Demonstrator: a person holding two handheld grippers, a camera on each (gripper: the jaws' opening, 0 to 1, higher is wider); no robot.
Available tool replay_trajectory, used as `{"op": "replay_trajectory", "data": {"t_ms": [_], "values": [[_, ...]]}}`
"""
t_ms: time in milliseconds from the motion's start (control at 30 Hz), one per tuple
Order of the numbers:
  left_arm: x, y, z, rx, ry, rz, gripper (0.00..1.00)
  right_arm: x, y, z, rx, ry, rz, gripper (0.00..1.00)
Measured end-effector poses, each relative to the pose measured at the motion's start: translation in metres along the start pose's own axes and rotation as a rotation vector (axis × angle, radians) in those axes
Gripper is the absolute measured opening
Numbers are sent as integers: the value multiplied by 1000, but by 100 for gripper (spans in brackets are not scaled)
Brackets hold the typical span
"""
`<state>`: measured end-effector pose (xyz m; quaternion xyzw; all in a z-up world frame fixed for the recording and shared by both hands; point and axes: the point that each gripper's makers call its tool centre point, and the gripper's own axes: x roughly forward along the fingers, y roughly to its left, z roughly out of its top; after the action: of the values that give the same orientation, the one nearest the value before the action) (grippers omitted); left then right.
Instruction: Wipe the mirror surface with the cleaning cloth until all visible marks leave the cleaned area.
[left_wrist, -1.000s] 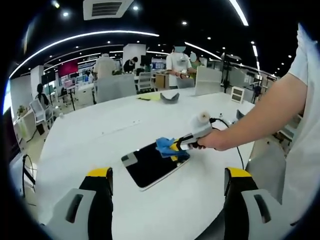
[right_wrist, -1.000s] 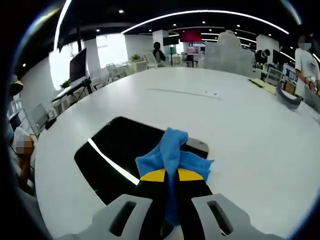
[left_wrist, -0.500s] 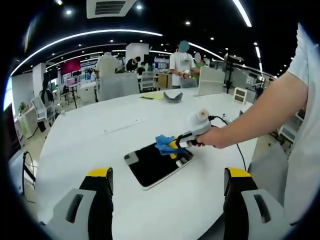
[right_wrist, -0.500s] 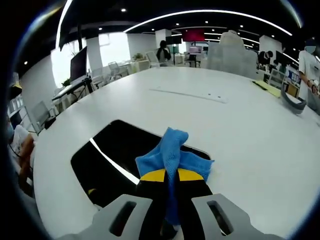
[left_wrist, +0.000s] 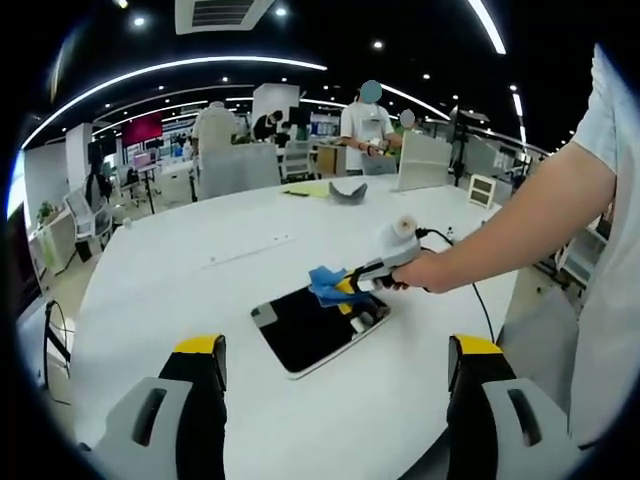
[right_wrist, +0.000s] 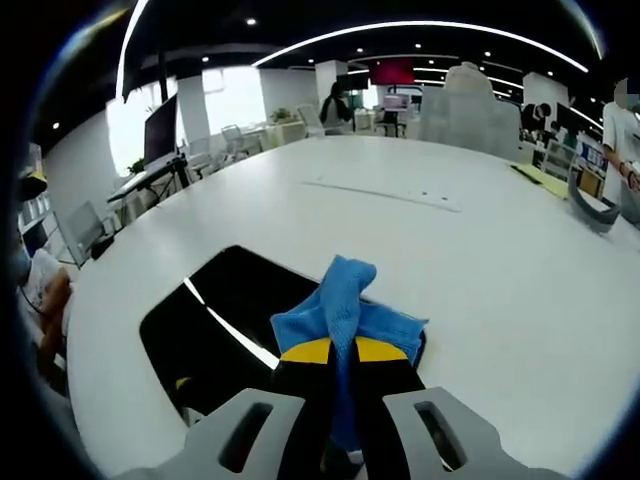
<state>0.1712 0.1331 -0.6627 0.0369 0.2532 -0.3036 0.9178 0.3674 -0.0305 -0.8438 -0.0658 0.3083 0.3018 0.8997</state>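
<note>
Slid farther across the mirror (right_wrist: 215, 335) since a second ago: right tool (right_wrist: 340, 352) pinching blue cloth (right_wrist: 345, 305). Left tool (left_wrist: 335, 375) spread, idle above worktop (left_wrist: 200, 270). Mid-wipe; next, sweeping remaining glass.

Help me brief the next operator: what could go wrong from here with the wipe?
The mirror lies loose on the white table with nothing holding it, and the left claw is open and away from it, so a push could slide it. The blue cloth, pinched in the right claw, is bunched at one corner, so much of the glass may go unwiped.
</note>
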Motion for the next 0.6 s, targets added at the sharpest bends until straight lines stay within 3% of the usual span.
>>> {"op": "replay_trajectory", "data": {"t_ms": [600], "values": [[4, -2, -2, -9, -1, -7, 93, 7, -1, 5, -6, -4, 11, 2]]}}
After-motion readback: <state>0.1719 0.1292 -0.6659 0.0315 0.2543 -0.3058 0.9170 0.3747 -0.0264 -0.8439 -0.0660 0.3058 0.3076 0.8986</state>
